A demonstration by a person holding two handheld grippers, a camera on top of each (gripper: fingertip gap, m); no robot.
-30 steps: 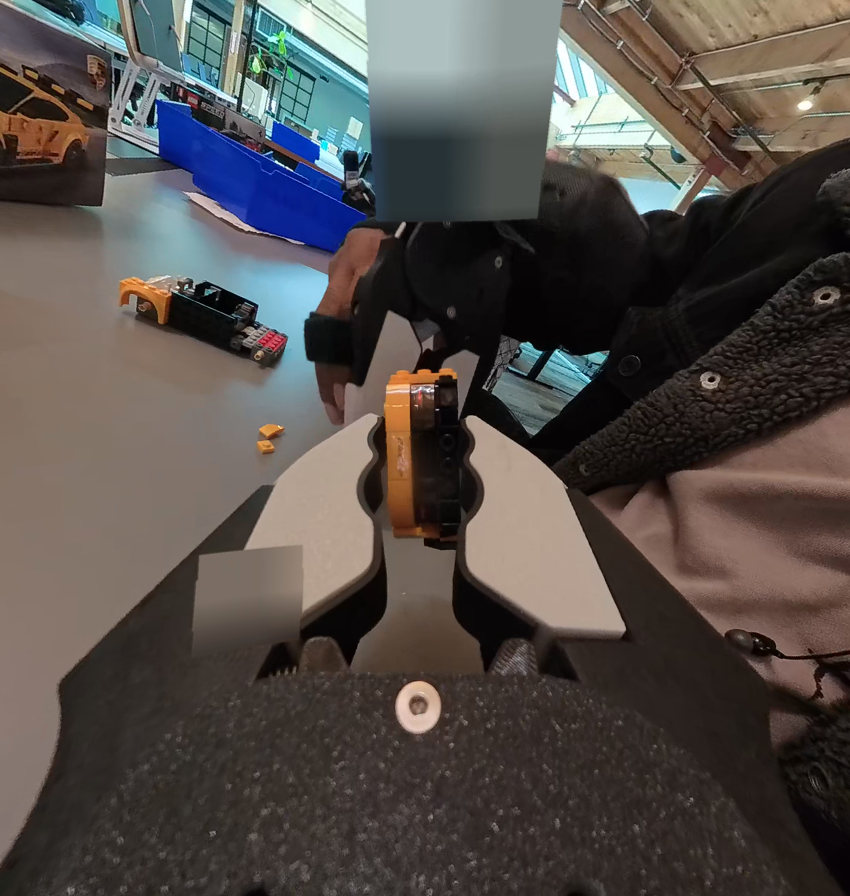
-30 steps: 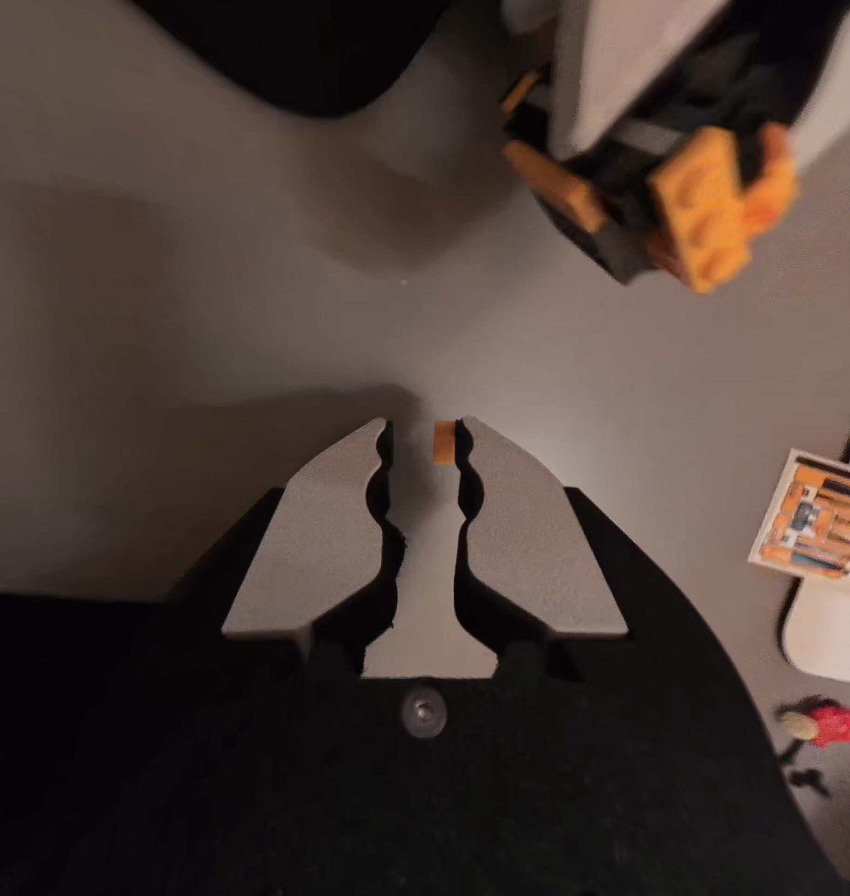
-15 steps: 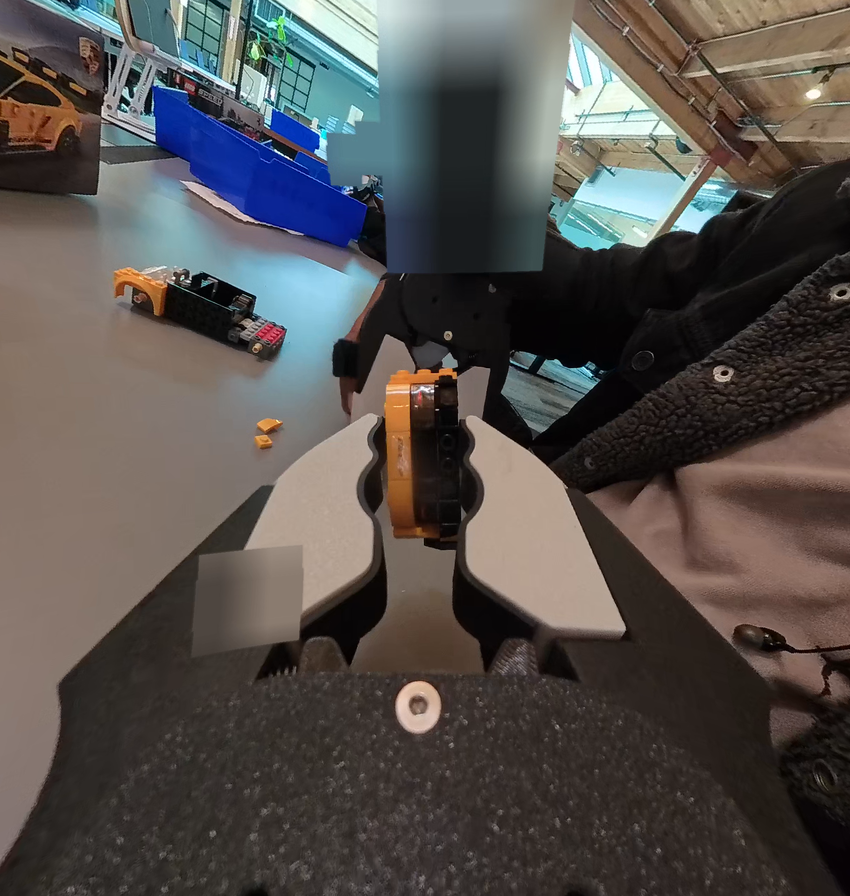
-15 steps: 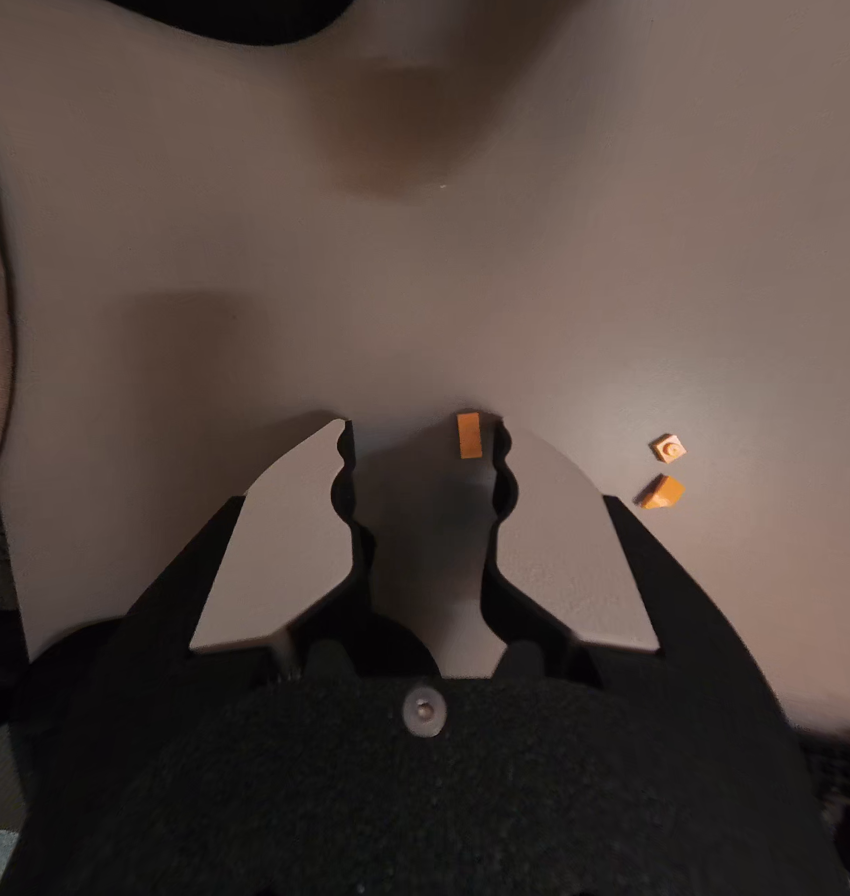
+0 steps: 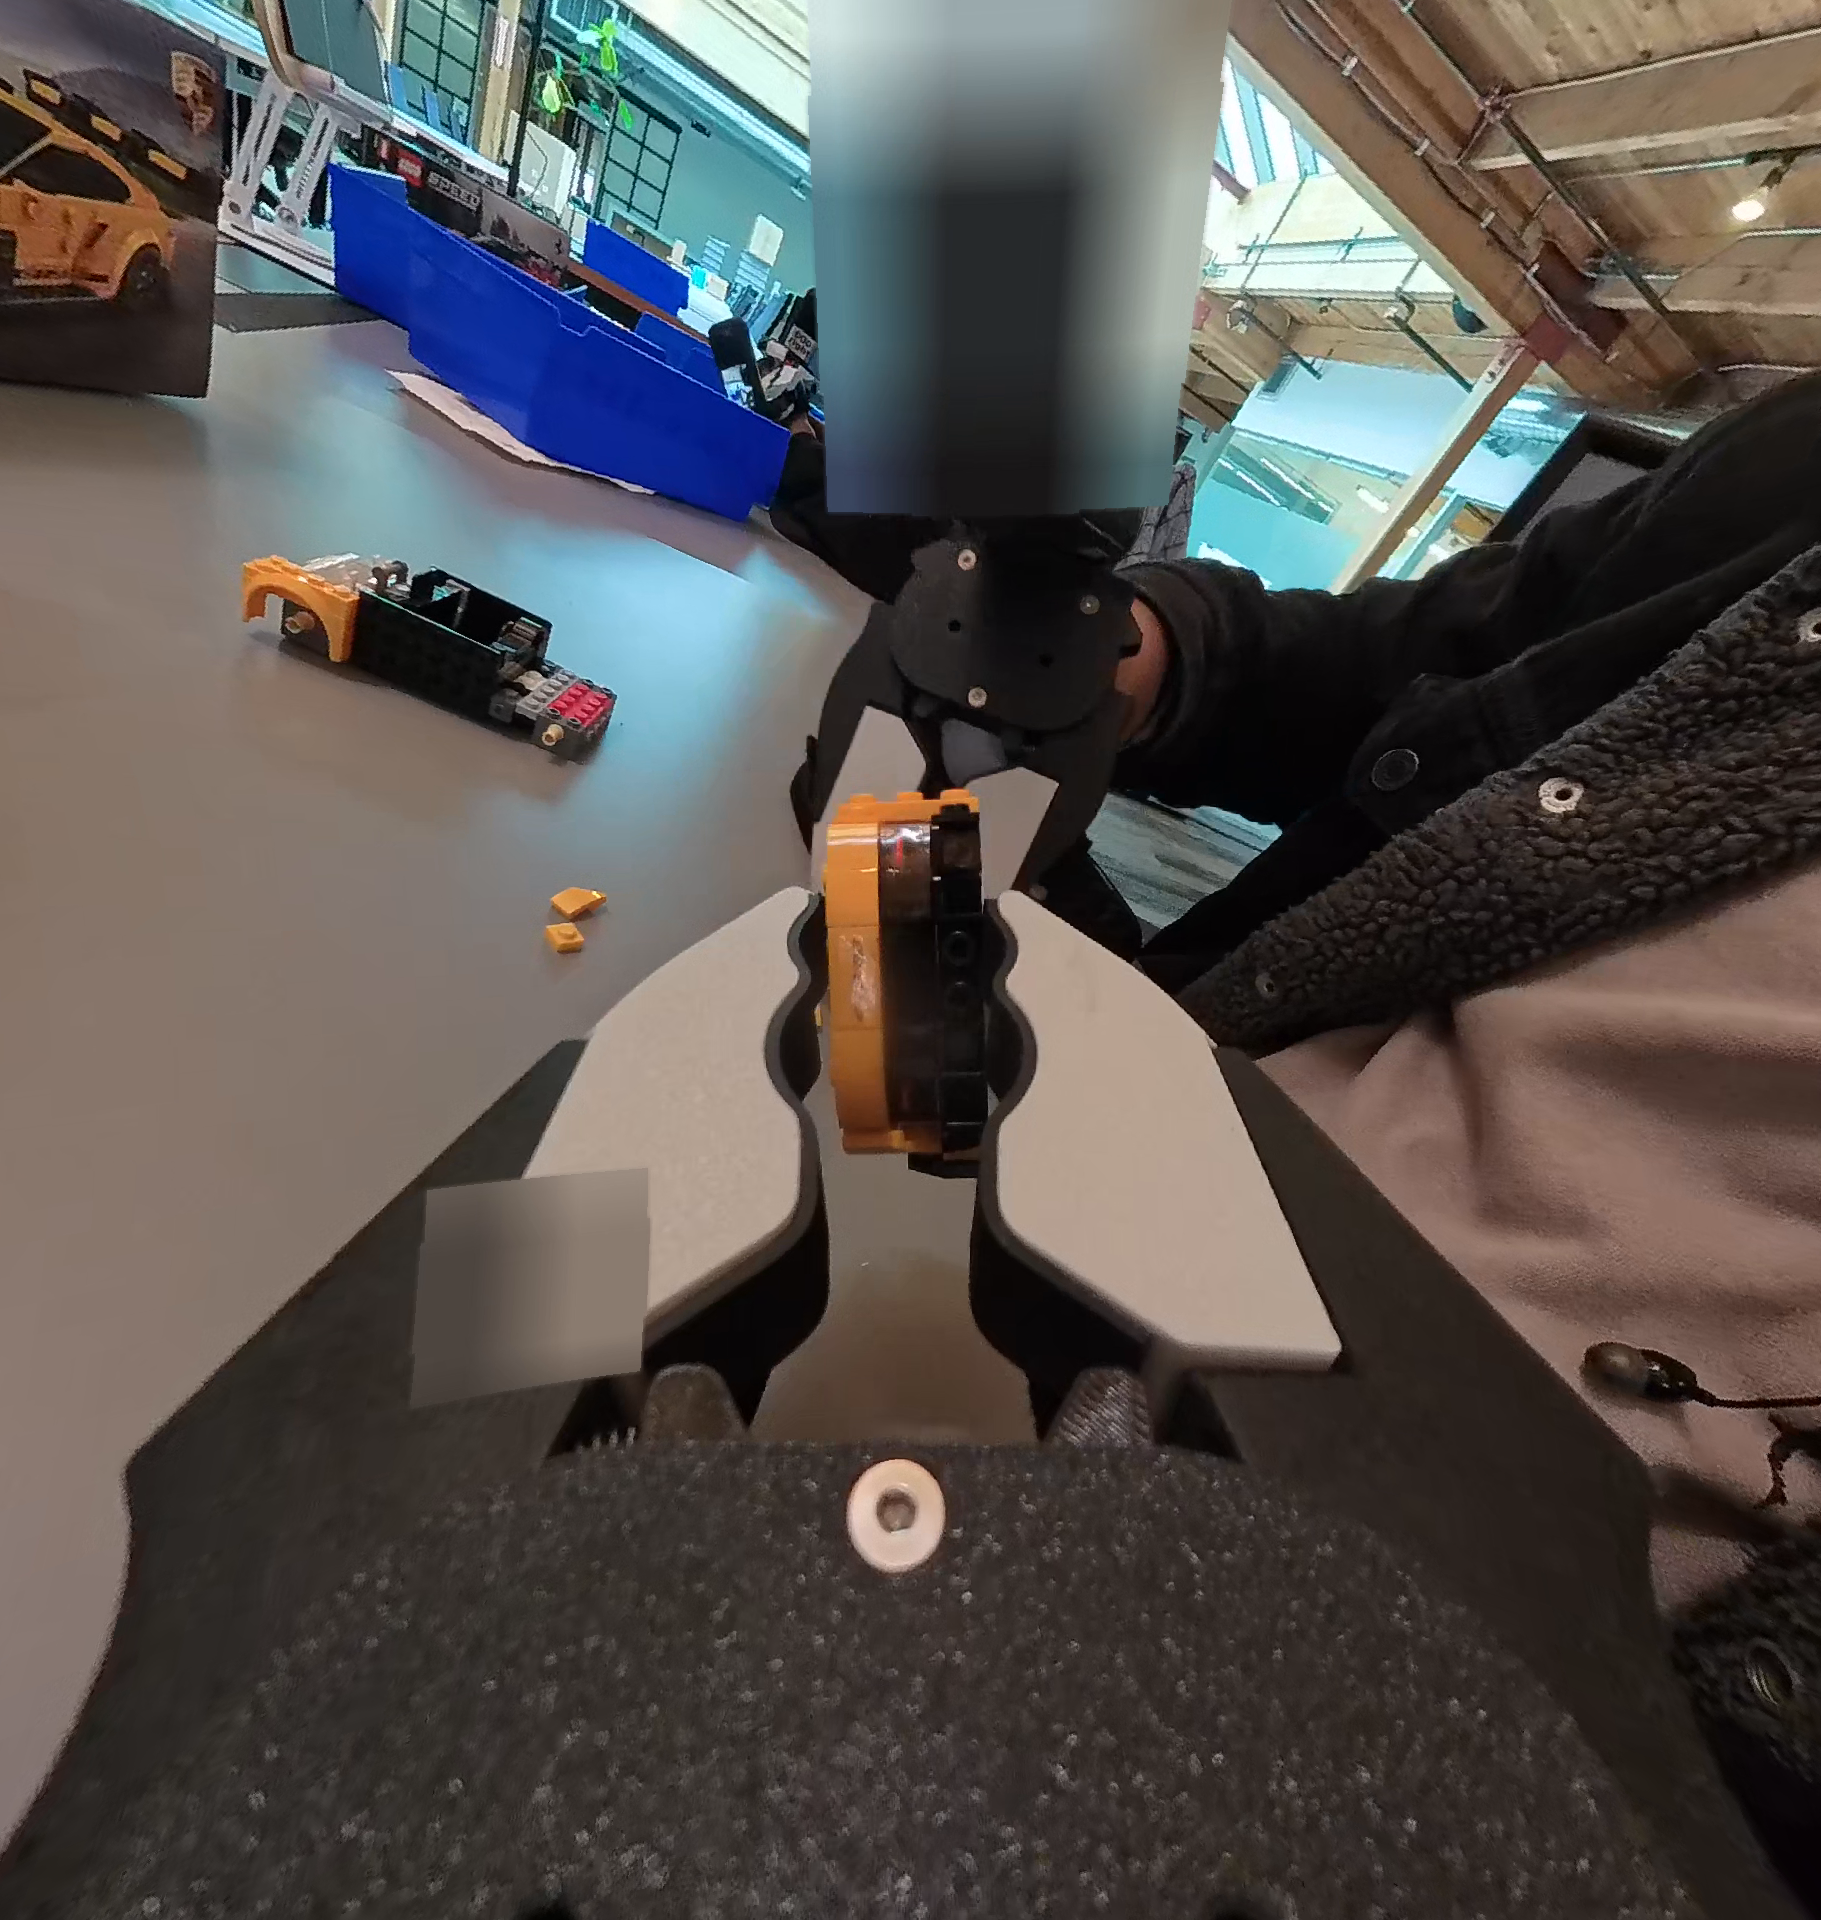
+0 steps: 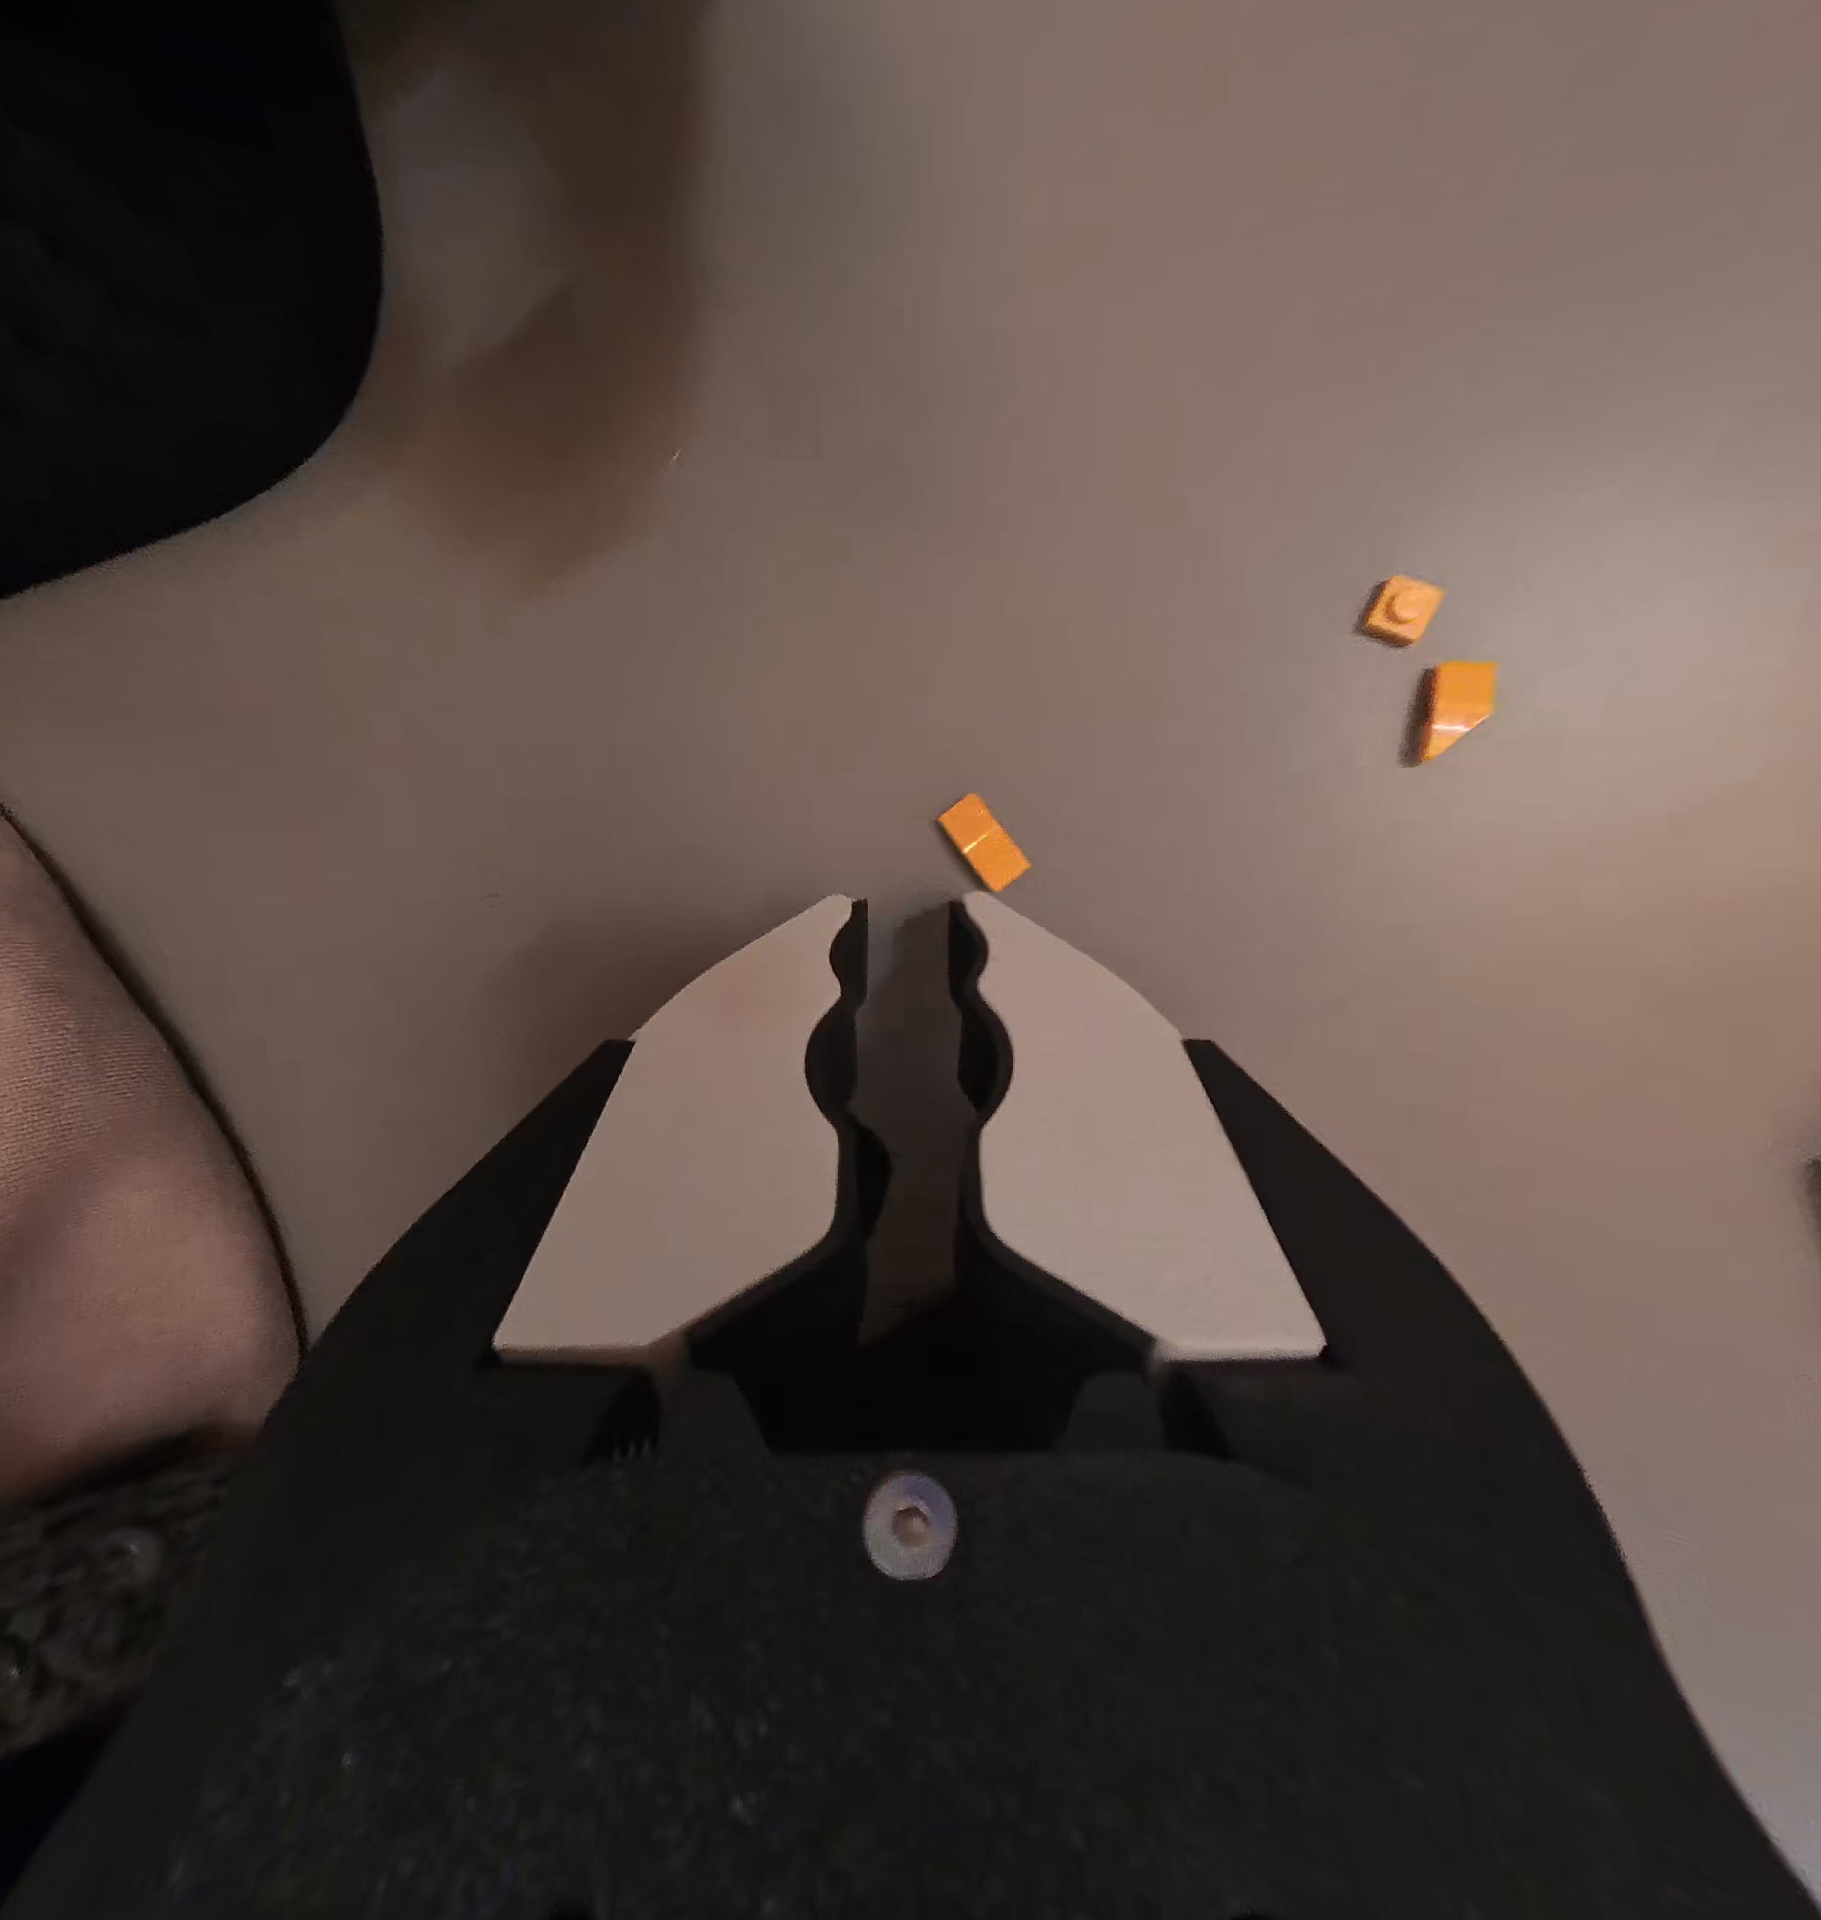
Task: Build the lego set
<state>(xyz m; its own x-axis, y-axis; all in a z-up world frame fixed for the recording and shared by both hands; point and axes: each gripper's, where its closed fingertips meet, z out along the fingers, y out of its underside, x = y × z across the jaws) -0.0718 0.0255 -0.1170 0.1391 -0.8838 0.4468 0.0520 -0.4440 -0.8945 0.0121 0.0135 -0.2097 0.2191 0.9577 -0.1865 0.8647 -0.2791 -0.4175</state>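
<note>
My left gripper (image 5: 901, 909) is shut on an orange and black lego sub-assembly (image 5: 906, 987), held upright above the grey table (image 5: 210, 987). My right gripper (image 6: 906, 906) points down at the table with its jaws nearly together and nothing between them. A small orange tile (image 6: 984, 842) lies flat just beyond its right fingertip. An orange one-stud plate (image 6: 1402, 611) and an orange slope piece (image 6: 1457, 709) lie farther right; both also show in the left wrist view (image 5: 573, 920). The right gripper's black body (image 5: 999, 644) stands behind the held sub-assembly.
A partly built black and orange car chassis (image 5: 438, 649) lies on the table at the left. Blue bins (image 5: 542, 343) and the set's box (image 5: 64, 208) stand at the back. A person's jacket (image 5: 1508, 987) fills the right side, and cloth (image 6: 85, 1143) shows at the left. The grippers' ends are close to 12 cm from one another. To the orange slope piece (image 6: 1457, 709): right tips about 8 cm, left tips about 12 cm. It is also in sight in the left wrist view (image 5: 583, 898).
The right gripper's jaws opened, then narrowed again. The small orange tile left the right finger and now lies on the table ahead of the tips. The left gripper still holds its sub-assembly.
</note>
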